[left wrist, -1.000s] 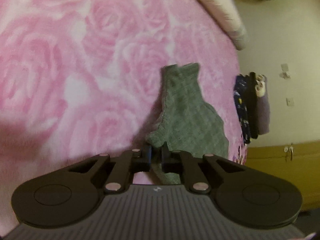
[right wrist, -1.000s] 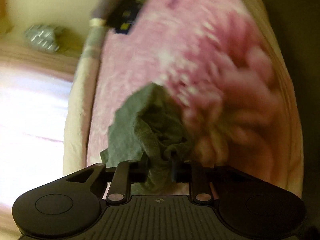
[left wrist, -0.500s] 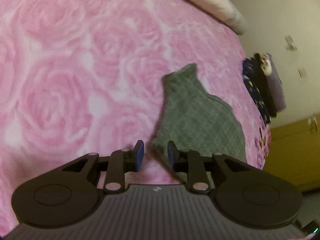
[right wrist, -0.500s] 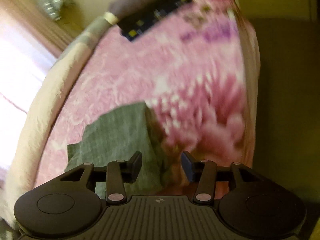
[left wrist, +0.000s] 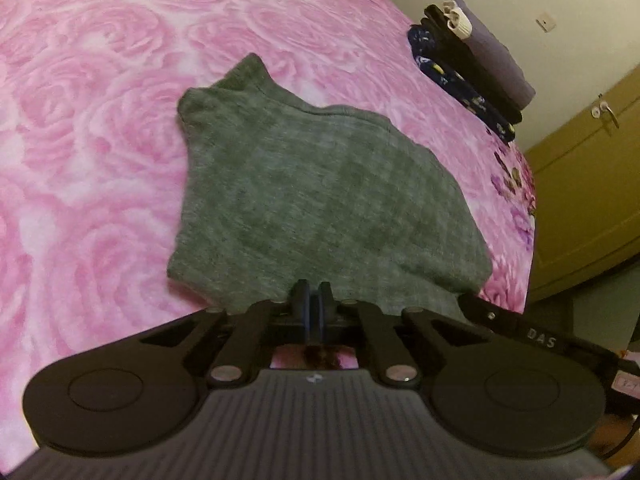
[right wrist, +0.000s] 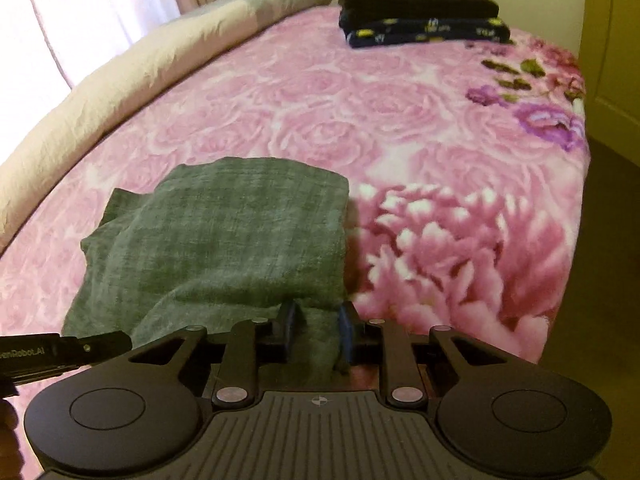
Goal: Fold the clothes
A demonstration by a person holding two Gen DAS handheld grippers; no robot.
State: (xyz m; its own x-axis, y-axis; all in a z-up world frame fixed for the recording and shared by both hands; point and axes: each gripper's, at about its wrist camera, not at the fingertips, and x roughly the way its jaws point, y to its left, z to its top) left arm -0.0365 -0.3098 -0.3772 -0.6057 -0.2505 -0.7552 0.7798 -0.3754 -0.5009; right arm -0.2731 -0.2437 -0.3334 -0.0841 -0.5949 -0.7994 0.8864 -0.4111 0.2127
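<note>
Nearest in the left wrist view, the left tongs (left wrist: 314,294) have their jaws pressed together at the near edge of a grey-green garment (left wrist: 320,192); whether any cloth is pinched between them cannot be told. In the right wrist view, the right tongs (right wrist: 318,320) are closing, with a bunched fold of the same garment (right wrist: 224,236) between the jaws and the pads pressing on it. The garment lies partly folded on a pink rose-patterned blanket (right wrist: 360,112) covering a bed, near its front edge. Farther back, at the far end of the bed, sits a stack of folded clothes (right wrist: 420,12), dark and purple. A pale rolled quilt (right wrist: 120,80) runs along the bed's left side, by a bright curtain (right wrist: 80,12)
</note>
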